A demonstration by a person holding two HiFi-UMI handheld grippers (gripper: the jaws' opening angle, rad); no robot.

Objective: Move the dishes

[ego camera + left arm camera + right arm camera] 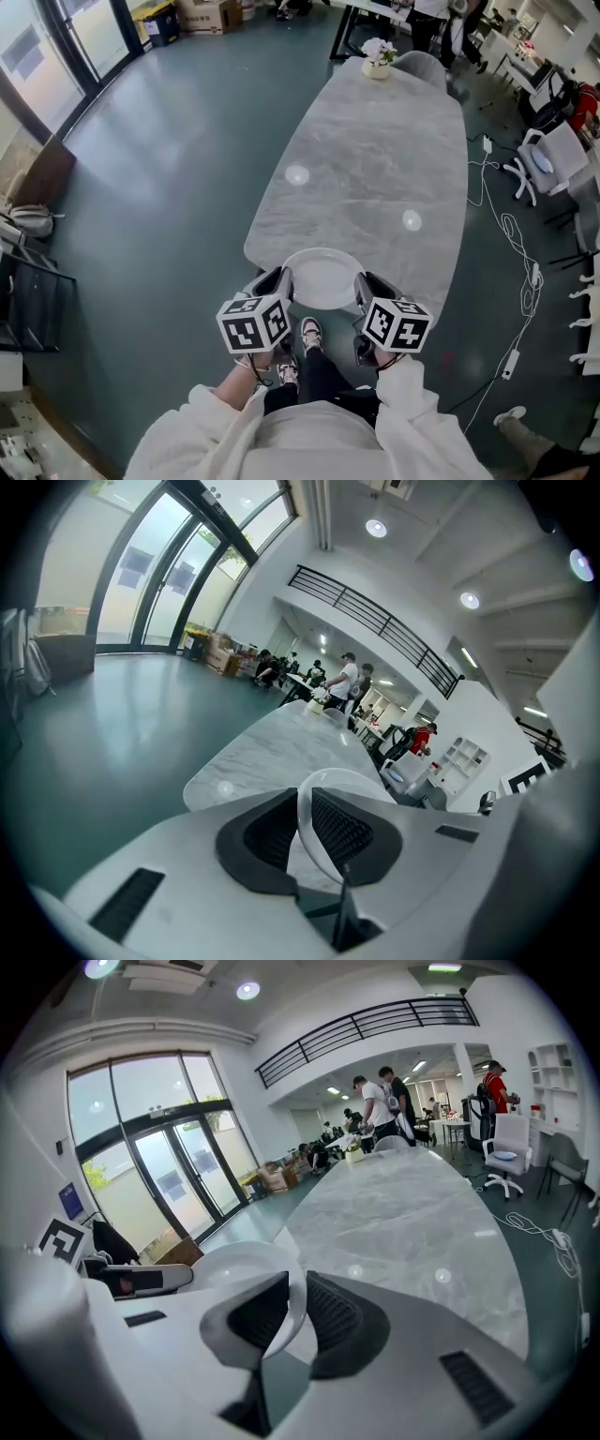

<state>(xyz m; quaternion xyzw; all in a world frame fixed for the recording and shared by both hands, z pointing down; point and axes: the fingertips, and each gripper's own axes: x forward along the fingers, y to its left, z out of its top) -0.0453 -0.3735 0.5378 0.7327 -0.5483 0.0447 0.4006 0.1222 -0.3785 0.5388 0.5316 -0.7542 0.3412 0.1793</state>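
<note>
**Head view.** You held both white-sleeved arms forward and angled down, one on each side of a single white plate (322, 277). The left gripper (281, 280) gripped its left rim and the right gripper (364, 286) its right rim. The plate was at the near end of the one marble table (375, 169). One flower pot (378, 56) stood at the far end.

**Left gripper view.** Your left gripper (302, 819) had its two jaws narrowed onto the rim of the plate (337, 778), with its pads pressing on it.

**Right gripper view.** Your right gripper (298, 1302) likewise clamped the rim of the plate (234, 1265), with the table (412, 1213) stretching beyond.
</note>
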